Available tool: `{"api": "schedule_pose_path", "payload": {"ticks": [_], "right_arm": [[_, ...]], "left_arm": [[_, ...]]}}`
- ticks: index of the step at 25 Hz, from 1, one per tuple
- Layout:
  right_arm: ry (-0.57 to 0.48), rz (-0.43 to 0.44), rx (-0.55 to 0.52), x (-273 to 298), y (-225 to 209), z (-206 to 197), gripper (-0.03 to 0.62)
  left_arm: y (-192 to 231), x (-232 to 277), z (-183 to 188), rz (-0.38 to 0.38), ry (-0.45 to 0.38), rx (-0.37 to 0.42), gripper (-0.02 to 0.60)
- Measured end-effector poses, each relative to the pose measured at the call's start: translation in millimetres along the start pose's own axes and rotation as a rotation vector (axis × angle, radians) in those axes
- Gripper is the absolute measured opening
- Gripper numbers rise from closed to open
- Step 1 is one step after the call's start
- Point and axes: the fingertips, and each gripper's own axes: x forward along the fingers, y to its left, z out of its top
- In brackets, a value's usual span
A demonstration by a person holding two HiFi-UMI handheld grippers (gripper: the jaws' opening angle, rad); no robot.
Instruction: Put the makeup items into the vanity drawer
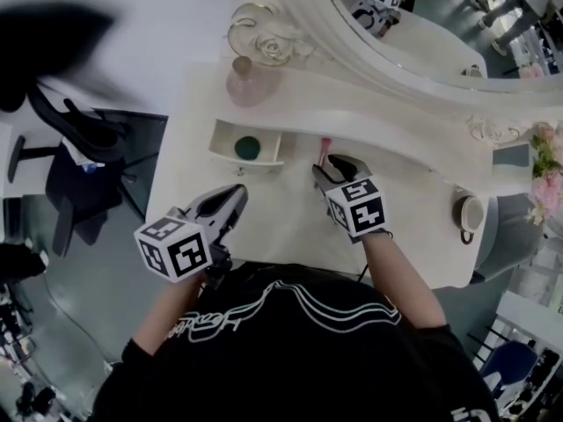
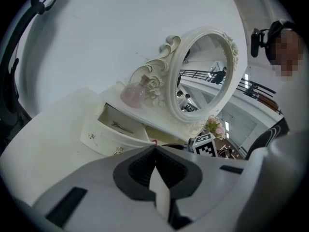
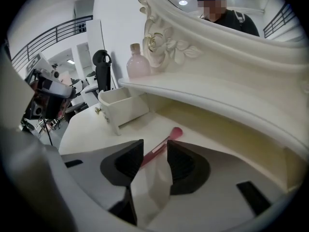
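Observation:
A pink makeup brush point(image 3: 164, 143) lies on the white vanity top, its head point(image 1: 325, 150) pointing at the back shelf. My right gripper point(image 1: 332, 167) is low over it and open; the handle runs between the jaws point(image 3: 155, 153) with a gap on each side. The small white drawer point(image 1: 230, 152) stands pulled out to the left of the brush, with a round green item point(image 1: 247, 147) inside. In the left gripper view the drawer point(image 2: 104, 137) holds a thin dark item point(image 2: 119, 126). My left gripper point(image 1: 236, 196) hovers at the table's near left, shut and empty point(image 2: 155, 151).
A pink perfume bottle point(image 1: 249, 79) stands on the shelf above the drawer, beside the oval mirror's carved frame point(image 1: 290, 47). A cup point(image 1: 471, 214) and pink flowers point(image 1: 545, 183) sit at the right end. A dark chair point(image 1: 79, 174) stands off the table's left edge.

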Motion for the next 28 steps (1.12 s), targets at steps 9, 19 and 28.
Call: {"api": "schedule_pose_path", "payload": {"ticks": [9, 19, 28], "right_arm": [[0.025, -0.075, 0.051, 11, -7, -5, 0.132], [0.032, -0.089, 0.067, 10, -10, -8, 0.064], [0.012, -0.013, 0.042, -8, 1, 2, 0.064]], "left_arm": [[9, -1, 2, 0.009, 0.008, 0.000, 0.021], [10, -2, 1, 0.005, 0.010, -0.001, 0.021], [10, -3, 3, 0.006, -0.008, -0.010, 0.021]]}}
